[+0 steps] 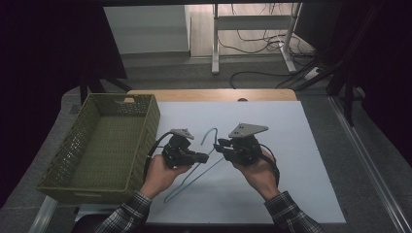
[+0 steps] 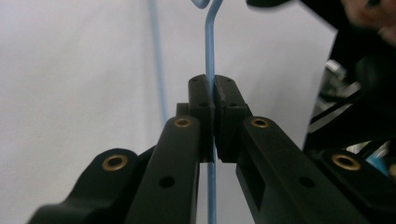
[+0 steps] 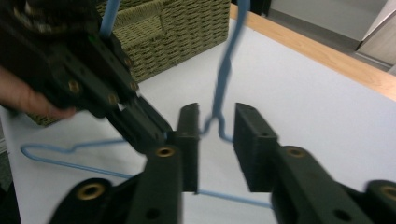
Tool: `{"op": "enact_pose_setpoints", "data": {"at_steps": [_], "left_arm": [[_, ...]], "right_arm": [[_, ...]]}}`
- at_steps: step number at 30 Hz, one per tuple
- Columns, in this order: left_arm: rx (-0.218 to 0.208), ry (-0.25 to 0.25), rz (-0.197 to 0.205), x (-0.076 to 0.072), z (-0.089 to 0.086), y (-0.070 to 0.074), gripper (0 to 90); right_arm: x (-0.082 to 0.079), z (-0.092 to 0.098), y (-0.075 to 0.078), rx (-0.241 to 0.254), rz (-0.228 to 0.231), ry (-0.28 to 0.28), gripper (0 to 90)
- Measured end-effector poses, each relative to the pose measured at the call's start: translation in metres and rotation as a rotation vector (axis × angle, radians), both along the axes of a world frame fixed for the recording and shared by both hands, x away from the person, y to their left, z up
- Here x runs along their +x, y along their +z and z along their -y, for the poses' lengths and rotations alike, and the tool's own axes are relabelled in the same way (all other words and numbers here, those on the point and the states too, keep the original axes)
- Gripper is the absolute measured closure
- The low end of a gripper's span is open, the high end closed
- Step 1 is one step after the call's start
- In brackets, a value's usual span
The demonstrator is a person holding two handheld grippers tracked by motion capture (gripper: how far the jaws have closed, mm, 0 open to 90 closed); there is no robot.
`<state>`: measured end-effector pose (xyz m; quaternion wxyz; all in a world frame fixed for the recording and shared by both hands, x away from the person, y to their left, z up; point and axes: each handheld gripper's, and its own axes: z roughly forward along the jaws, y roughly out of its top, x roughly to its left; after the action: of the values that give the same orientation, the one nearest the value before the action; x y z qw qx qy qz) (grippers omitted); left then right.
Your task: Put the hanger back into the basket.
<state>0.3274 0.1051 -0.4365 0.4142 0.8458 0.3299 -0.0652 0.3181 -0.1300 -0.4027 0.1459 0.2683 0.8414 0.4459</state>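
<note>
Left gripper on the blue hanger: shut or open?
Shut. In the left gripper view the left gripper has its jaws pressed together on the blue hanger wire, no gap.

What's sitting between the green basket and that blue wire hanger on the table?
In the high view, the left tongs and the hand holding them lie between the basket and the hanger, over bare white table.

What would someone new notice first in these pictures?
Probably the thin light-blue wire hanger at the middle of the white table, with the left gripper shut on its wire. The right gripper straddles the hanger's neck with its jaws apart. An olive-green woven basket stands at the table's left edge.
</note>
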Motion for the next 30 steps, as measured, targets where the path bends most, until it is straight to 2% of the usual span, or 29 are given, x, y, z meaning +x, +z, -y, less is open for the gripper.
{"op": "enact_pose_setpoints", "data": {"at_steps": [1,4,5,7,11,14,15,17,19,23,30], "left_arm": [[-0.013,0.01,0.0,0.001,-0.005,0.004,87.9],[-0.017,0.026,-0.001,0.001,-0.01,0.008,87.9],[-0.02,0.029,-0.002,0.002,-0.012,0.01,87.9],[-0.023,0.04,-0.003,0.003,-0.018,0.014,87.8],[-0.071,0.072,0.003,0.004,-0.036,0.029,87.9],[-0.08,0.085,0.012,0.005,-0.044,0.036,87.8],[-0.086,0.088,0.014,0.005,-0.049,0.04,87.8],[-0.097,0.104,0.021,0.006,-0.057,0.047,87.8],[-0.113,0.115,0.022,0.008,-0.068,0.055,87.8],[-0.122,0.126,0.026,0.01,-0.081,0.062,87.8],[-0.119,0.168,0.049,0.01,-0.112,0.084,87.8]], "right_arm": [[-0.002,0.003,0.002,0.004,-0.001,-0.001,64.1],[-0.004,0.009,0.003,0.002,-0.008,-0.003,56.3],[-0.004,0.009,0.003,0.002,-0.008,-0.003,56.3],[-0.007,0.015,0.003,0.01,-0.022,-0.004,43.9],[-0.011,0.027,0.002,0.037,-0.044,-0.011,32.2],[-0.013,0.033,0.0,0.047,-0.054,-0.018,27.1],[-0.015,0.039,-0.002,0.047,-0.065,-0.028,20.3],[-0.016,0.041,-0.003,0.047,-0.069,-0.028,18.9],[-0.019,0.048,-0.007,0.039,-0.074,-0.044,13.7],[-0.021,0.055,-0.012,0.026,-0.089,-0.05,9.5],[-0.027,0.068,-0.019,0.022,-0.108,-0.07,5.6]]}}
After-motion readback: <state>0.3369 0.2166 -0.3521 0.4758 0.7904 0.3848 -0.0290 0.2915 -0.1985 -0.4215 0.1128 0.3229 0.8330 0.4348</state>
